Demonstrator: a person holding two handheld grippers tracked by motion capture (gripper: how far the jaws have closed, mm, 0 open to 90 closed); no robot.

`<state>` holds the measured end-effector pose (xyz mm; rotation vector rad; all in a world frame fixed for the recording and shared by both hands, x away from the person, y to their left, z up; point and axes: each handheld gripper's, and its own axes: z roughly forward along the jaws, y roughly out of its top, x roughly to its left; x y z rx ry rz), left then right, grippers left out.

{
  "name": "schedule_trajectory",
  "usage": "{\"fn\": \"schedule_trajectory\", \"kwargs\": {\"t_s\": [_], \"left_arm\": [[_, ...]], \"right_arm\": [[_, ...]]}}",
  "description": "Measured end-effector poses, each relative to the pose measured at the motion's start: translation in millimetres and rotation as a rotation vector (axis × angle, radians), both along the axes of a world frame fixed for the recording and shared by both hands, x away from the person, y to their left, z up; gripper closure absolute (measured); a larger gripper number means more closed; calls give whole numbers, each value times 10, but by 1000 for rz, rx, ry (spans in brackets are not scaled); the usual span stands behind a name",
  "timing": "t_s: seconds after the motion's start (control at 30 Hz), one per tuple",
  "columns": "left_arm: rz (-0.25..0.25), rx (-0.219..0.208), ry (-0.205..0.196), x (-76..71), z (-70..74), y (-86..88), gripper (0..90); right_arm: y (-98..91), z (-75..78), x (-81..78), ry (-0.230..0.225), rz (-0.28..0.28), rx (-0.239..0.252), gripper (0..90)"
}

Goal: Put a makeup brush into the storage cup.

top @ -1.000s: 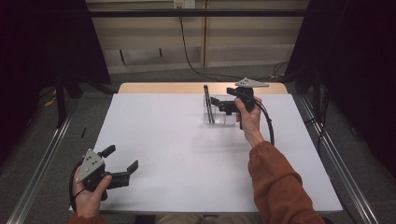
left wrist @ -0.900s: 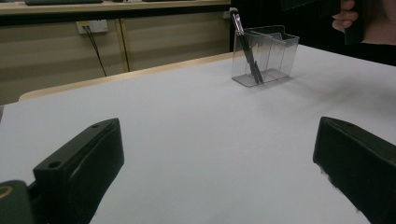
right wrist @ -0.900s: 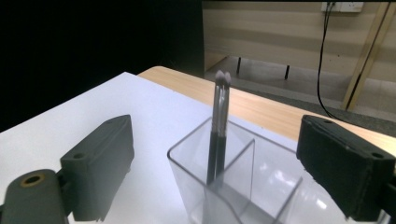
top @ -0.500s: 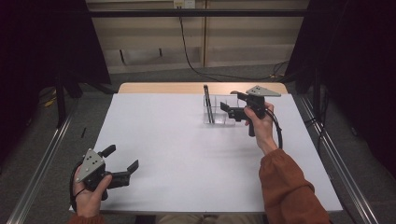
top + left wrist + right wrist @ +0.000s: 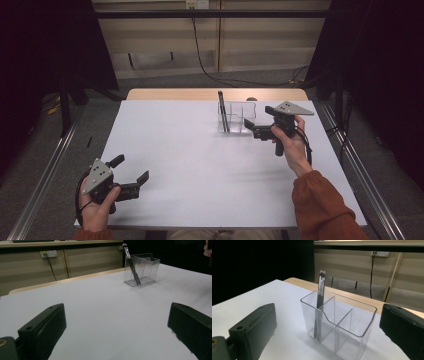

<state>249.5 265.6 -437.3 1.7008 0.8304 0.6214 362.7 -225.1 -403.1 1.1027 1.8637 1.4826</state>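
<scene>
At the near left corner of the table (image 5: pixel 200 210) the left gripper (image 5: pixel 134 173) is being held low over the white surface, jaws spread wide with nothing between them; it is being kept where it was a second ago.

Farther right, at the far side, the clear organiser (image 5: pixel 237 117) is standing with the brush (image 5: pixel 223 111) leaning upright in its leftmost compartment, bristles at the top. The other compartments are looking empty.

Right of the organiser, the right gripper (image 5: pixel 250 128) is being drawn back toward the right edge, having been closer against the organiser a second earlier. Its jaws have just been opening further and nothing is being held between them; in the right gripper view the organiser (image 5: pixel 338 323) is seen standing apart, ahead of the jaws. The brush (image 5: pixel 320 302) is judged to have been released into place, so this placing step is looking finished.

The brush's lower end is being blurred by the clear walls, and whether it is touching the bottom cannot be told.
</scene>
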Motion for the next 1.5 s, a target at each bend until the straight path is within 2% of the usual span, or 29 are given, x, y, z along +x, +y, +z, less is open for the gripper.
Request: {"fn": "schedule_trajectory", "kwargs": {"t_s": [0.13, 0.23, 0.4, 0.5, 0.73, 0.8, 1.23, 1.37, 1.5], "left_arm": [[-1, 0, -1, 3, 1, -2, 19], [3, -2, -1, 3, 1, 0, 19], [4, -5, -3, 2, 1, 2, 19], [3, -6, -2, 2, 2, 2, 19], [4, -3, -5, 2, 4, 8, 19], [7, -5, -4, -3, 6, 7, 19], [14, -6, -10, -11, 8, 10, 18], [17, -26, -12, -14, 6, 12, 18], [27, -16, -18, -21, 7, 12, 19]], "right_arm": [[-48, 10, -99, -3, -6, -6, 1], [-92, 4, -151, 11, 4, 14, 3], [-146, 2, -238, 23, 14, -7, 3], [-176, 12, -284, 16, 2, -11, 6], [-270, -59, -449, 30, -21, -31, 4], [-310, -77, -504, 34, -29, -19, 5], [-566, -230, -836, 52, -81, -17, 6], [-637, -252, -930, 50, -94, -9, 7], [-690, -288, -1031, 58, -101, -16, 6]]}}
